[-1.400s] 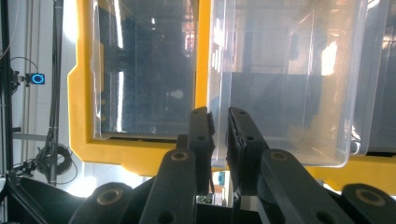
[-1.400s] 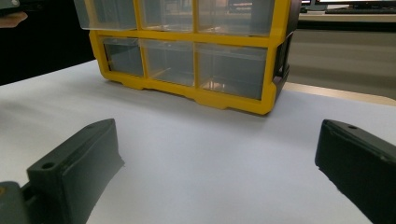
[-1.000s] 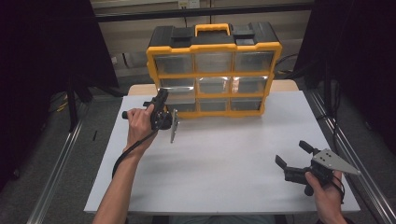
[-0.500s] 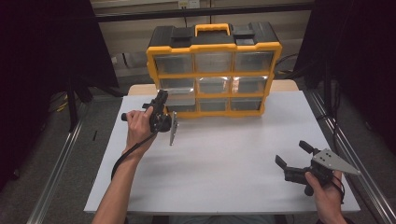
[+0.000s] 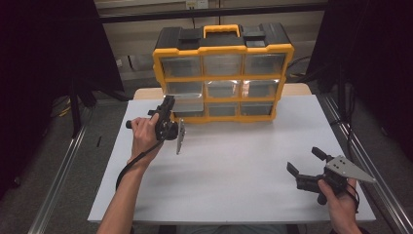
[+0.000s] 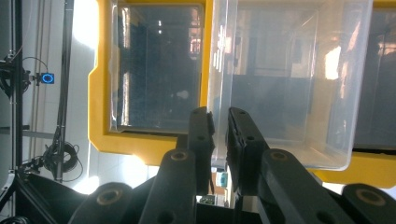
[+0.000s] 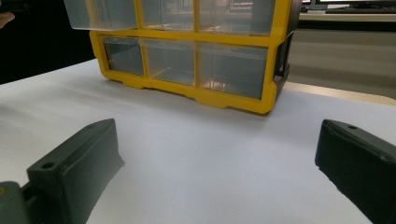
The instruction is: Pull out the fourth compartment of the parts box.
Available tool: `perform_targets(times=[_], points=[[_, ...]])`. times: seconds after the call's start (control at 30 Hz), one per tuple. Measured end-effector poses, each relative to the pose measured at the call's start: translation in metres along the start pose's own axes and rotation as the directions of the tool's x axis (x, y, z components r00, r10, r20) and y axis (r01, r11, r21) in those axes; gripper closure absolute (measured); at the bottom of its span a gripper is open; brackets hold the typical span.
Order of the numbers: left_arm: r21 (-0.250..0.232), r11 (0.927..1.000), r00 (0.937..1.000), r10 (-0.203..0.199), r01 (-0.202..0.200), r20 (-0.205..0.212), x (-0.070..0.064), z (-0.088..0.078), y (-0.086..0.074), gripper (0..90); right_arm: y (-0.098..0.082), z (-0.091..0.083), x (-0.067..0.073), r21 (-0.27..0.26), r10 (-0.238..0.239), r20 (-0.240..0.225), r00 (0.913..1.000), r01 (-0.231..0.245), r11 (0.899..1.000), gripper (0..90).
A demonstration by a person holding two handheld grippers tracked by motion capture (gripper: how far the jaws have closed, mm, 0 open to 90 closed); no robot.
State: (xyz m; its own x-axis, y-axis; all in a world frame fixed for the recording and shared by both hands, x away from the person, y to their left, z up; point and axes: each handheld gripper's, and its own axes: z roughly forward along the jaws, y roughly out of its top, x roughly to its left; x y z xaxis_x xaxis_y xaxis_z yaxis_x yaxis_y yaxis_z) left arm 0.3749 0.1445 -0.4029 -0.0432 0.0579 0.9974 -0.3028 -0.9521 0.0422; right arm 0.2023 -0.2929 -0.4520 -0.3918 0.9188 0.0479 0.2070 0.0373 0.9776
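Observation:
A yellow and black drawer cabinet (image 5: 221, 78) with clear drawers stands at the table's far side. Its left drawer (image 5: 189, 104) in the row above the bottom one sticks out a little. My left gripper (image 5: 170, 102) is at that drawer's front, turned on its side. In the left gripper view my left gripper (image 6: 219, 114) is shut on the front wall of the clear drawer (image 6: 280, 93). My right gripper (image 5: 304, 161) hovers open near the front right of the table, with nothing in it. In the right gripper view my right gripper (image 7: 217, 135) has its jaws wide apart over bare table, facing the cabinet (image 7: 205, 93).
The white table (image 5: 234, 161) stretches between the cabinet and the front edge. Metal rails (image 5: 63, 170) run along both sides of the table. Dark curtains hang left and right behind the table.

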Motion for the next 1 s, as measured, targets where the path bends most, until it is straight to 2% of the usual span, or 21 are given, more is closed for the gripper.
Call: perform_targets(times=[0.1,0.13,0.17,0.3,0.33,0.4,0.43,0.47,0.6,0.63,0.73,0.77,0.8,0.83,0.9,1.0], points=[[-0.002,0.9999,0.9999,0.012,-0.012,0.004,0.0,-0.001,0.001,80.8,0.0,0.0,0.0,0.0,-0.005,0.001,1.0,0.005,1.0,0.0],[-0.02,0.9998,0.9999,0.007,-0.007,-0.008,-0.001,0.0,0.0,80.8,0.0,0.0,0.0,-0.001,-0.004,0.001,1.0,0.004,1.0,0.0],[-0.008,0.9998,0.9999,0.016,-0.016,-0.004,0.001,-0.001,0.001,80.8,0.0,0.0,0.0,-0.002,-0.005,-0.001,1.0,0.005,1.0,0.0],[-0.007,1.0,1.0,0.004,-0.004,-0.002,0.0,-0.004,0.0,80.8,0.0,0.0,0.0,0.0,0.0,-0.001,1.0,0.0,1.0,0.0],[-0.011,0.9997,0.9998,0.02,-0.02,-0.006,0.001,-0.004,0.001,80.8,0.0,0.0,0.0,-0.001,-0.002,0.0,1.0,0.002,1.0,0.0],[0.0,0.9997,0.9997,0.023,-0.023,0.001,0.0,-0.006,0.0,80.8,0.0,0.0,0.0,0.0,0.0,-0.003,1.0,0.0,1.0,0.0],[-0.017,0.9996,0.9998,0.02,-0.02,-0.007,-0.001,-0.005,0.0,80.8,0.0,0.0,0.0,-0.003,-0.005,-0.003,1.0,0.005,1.0,0.0],[-0.003,0.9998,0.9998,0.018,-0.018,0.003,-0.001,-0.006,0.0,80.8,0.0,0.0,0.0,-0.001,-0.007,-0.005,1.0,0.007,1.0,0.0],[-0.004,0.9999,0.9999,0.015,-0.015,0.001,-0.001,-0.007,0.001,80.8,0.0,0.0,0.0,-0.003,-0.004,-0.002,1.0,0.004,1.0,0.0],[-0.009,0.9999,1.0,0.01,-0.01,-0.002,-0.001,-0.007,0.0,80.8,0.0,0.0,0.0,-0.003,-0.004,-0.002,1.0,0.004,1.0,0.0],[-0.015,0.9995,0.9996,0.026,-0.026,-0.009,0.0,-0.009,0.001,80.7,0.0,0.0,0.0,-0.003,-0.004,-0.002,1.0,0.004,1.0,0.0],[-0.045,0.9989,0.9995,0.009,-0.01,-0.031,-0.001,-0.007,-0.001,80.8,0.0,0.0,0.0,-0.003,-0.003,-0.001,1.0,0.003,1.0,0.0],[-0.013,0.9996,0.9996,0.025,-0.025,-0.01,0.001,-0.01,0.001,80.8,0.0,0.0,0.0,-0.004,-0.002,-0.001,1.0,0.002,1.0,0.0],[-0.005,0.9996,0.9995,0.029,-0.029,-0.015,0.001,-0.01,0.001,80.8,0.0,0.0,0.0,-0.003,-0.004,0.0,1.0,0.004,1.0,0.0],[-0.01,0.9999,0.9999,0.013,-0.013,-0.005,-0.001,-0.01,0.001,80.8,0.0,0.0,0.0,-0.002,-0.004,0.001,1.0,0.004,1.0,0.0],[-0.013,0.9998,0.9999,0.017,-0.017,-0.001,0.0,-0.011,0.001,80.7,0.0,0.0,0.0,-0.001,-0.006,0.0,1.0,0.006,1.0,0.0]])
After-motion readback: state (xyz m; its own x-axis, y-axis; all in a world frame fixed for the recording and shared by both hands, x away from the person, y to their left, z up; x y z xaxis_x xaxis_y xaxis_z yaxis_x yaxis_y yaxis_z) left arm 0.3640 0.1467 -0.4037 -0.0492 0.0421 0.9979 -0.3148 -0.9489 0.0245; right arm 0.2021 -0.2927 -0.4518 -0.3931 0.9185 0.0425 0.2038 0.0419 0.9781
